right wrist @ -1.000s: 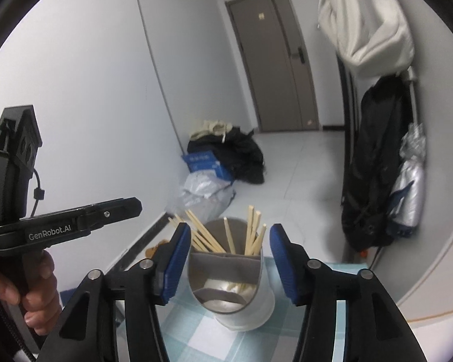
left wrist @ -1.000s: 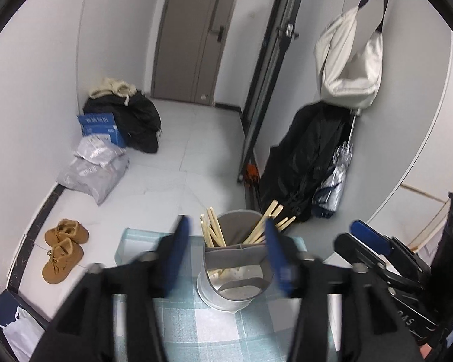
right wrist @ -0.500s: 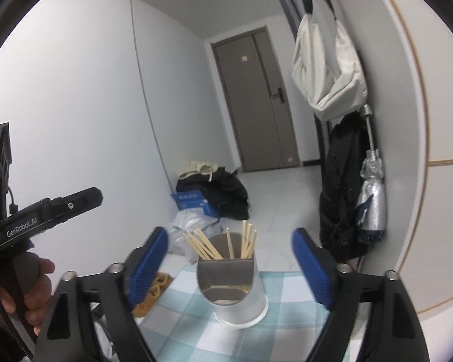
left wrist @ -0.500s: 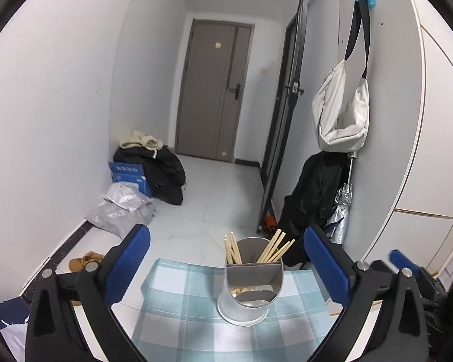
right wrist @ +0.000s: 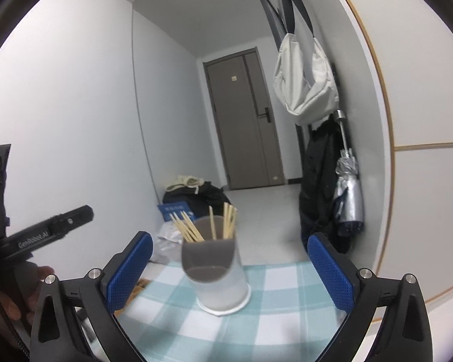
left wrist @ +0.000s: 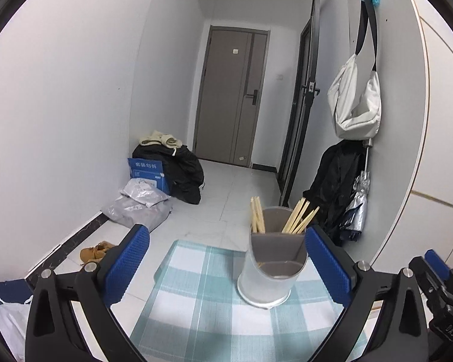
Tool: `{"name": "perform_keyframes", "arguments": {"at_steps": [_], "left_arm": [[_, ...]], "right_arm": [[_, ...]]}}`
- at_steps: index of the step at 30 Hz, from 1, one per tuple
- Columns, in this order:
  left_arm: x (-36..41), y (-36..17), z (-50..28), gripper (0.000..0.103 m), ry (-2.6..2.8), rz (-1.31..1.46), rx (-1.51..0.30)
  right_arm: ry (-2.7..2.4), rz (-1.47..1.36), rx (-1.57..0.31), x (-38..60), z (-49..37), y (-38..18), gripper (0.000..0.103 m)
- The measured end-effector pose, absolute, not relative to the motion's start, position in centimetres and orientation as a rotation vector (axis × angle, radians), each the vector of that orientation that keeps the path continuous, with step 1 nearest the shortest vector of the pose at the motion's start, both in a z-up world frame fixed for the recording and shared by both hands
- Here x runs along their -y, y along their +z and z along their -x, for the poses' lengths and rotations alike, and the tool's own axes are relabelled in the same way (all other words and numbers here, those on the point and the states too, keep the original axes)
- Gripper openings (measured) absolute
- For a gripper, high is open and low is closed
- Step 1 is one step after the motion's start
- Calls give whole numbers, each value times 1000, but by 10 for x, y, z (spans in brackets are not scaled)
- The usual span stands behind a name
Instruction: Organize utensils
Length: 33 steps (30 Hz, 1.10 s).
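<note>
A grey-and-white utensil holder [left wrist: 270, 268] stands upright on the checked tablecloth [left wrist: 202, 310], with several wooden chopsticks [left wrist: 299, 217] in its back compartment. My left gripper [left wrist: 226, 259] is open and empty, its blue pads wide apart, the holder ahead near the right pad. In the right wrist view the holder [right wrist: 217, 271] and chopsticks [right wrist: 208, 226] sit ahead between the fingers. My right gripper [right wrist: 230, 262] is open and empty. The left gripper's body [right wrist: 45, 235] shows at that view's left.
The table's far edge [left wrist: 208, 246] drops to a tiled floor with bags, a blue box [left wrist: 148, 172] and shoes [left wrist: 96, 250]. A white bag [left wrist: 356, 105], dark coat and umbrella [left wrist: 358, 208] hang on the right wall. The other gripper [left wrist: 438, 289] shows at right.
Both grippers have opened wide from around the holder and pulled back and up. The holder stays on the cloth with the chopsticks in it.
</note>
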<state>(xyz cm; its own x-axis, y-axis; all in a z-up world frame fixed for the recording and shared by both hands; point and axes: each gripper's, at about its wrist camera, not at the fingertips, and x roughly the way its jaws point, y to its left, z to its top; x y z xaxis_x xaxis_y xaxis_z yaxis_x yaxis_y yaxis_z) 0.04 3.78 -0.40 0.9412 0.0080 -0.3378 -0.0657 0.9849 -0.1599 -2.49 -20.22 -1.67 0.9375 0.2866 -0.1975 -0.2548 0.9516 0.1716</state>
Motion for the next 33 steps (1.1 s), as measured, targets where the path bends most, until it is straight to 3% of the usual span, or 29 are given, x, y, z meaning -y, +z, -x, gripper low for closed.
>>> {"name": "perform_keyframes", "arguments": {"at_steps": [17, 33], "left_arm": [[-18, -45, -15, 100, 45, 86, -409], [-33, -51, -18, 100, 33, 155, -454]], "right_arm": [[213, -46, -282, 196, 27, -63, 103], [175, -95, -304, 201, 23, -69, 103]]}}
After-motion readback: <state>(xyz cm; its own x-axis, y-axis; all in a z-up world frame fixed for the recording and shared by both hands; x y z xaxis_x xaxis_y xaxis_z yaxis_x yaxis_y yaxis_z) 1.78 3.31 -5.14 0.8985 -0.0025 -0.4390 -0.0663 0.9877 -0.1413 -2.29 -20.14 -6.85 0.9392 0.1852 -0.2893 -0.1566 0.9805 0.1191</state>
